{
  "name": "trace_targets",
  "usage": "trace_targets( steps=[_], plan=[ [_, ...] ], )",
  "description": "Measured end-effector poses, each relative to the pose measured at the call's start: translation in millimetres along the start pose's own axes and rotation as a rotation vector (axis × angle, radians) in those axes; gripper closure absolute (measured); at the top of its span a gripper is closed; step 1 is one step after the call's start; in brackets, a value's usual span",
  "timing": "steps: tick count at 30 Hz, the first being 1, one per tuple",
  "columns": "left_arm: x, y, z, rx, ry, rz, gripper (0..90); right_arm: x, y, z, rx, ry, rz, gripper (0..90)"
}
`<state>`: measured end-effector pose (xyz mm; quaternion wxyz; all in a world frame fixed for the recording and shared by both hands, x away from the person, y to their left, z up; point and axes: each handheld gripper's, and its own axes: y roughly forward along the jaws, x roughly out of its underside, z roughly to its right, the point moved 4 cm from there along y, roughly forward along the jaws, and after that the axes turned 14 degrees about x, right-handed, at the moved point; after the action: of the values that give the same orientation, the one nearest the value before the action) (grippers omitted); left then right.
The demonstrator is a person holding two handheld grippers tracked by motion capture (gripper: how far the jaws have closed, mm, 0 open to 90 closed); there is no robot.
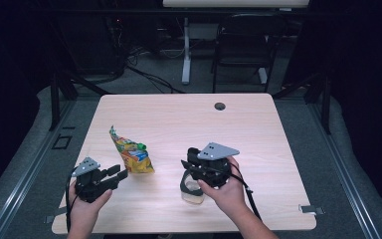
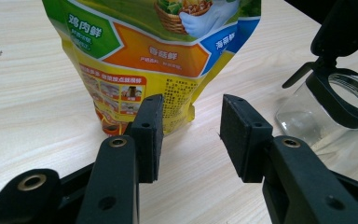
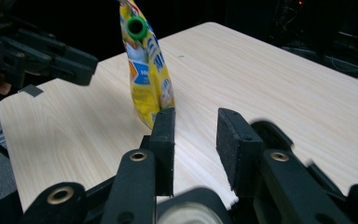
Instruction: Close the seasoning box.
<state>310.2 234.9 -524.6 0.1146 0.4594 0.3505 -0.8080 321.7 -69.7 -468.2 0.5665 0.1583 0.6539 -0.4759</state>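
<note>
A yellow printed pouch (image 1: 132, 153) with a green cap (image 1: 142, 146) stands on the wooden table (image 1: 238, 129), left of centre. My left gripper (image 1: 121, 172) sits just in front of its base, open, pads apart with nothing between them. In the left gripper view, the pouch (image 2: 149, 51) rises right behind my left gripper (image 2: 191, 123). A clear glass jar (image 1: 193, 191) with a black rim sits beneath my right gripper (image 1: 188, 158), which is open and empty. My right gripper (image 3: 196, 135) points at the pouch (image 3: 149, 70), with the jar (image 3: 189, 212) blurred below it. The jar (image 2: 326, 107) also stands at the right in the left gripper view.
A round cable hole (image 1: 220, 106) lies near the table's far edge. Behind the table stand a black chair (image 1: 243, 40) and a white desk leg (image 1: 186, 50). The table's right half and far side are bare wood.
</note>
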Motion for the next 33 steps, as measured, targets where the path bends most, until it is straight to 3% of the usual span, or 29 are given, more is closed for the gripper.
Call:
trace_targets(
  steps=[11, 25, 27, 33],
  plan=[
    [1.0, -1.2, -3.2, -0.011, 0.005, 0.001, 59.3, -28.7, 25.8, -25.2, -0.043, -0.073, 0.000, 64.3],
    [2.2, -8.3, -8.6, -0.026, -0.001, 0.014, 58.2, -43.3, 63.4, -46.5, -0.112, -0.061, -0.040, 60.7],
    [2.3, -8.3, -8.7, -0.026, -0.002, 0.013, 58.1, -42.9, 69.2, -48.1, -0.104, -0.080, -0.048, 60.0],
    [2.2, -9.1, -9.2, -0.024, -0.009, 0.015, 57.7, -44.2, 79.2, -50.1, -0.107, -0.066, -0.053, 58.5]
  ],
)
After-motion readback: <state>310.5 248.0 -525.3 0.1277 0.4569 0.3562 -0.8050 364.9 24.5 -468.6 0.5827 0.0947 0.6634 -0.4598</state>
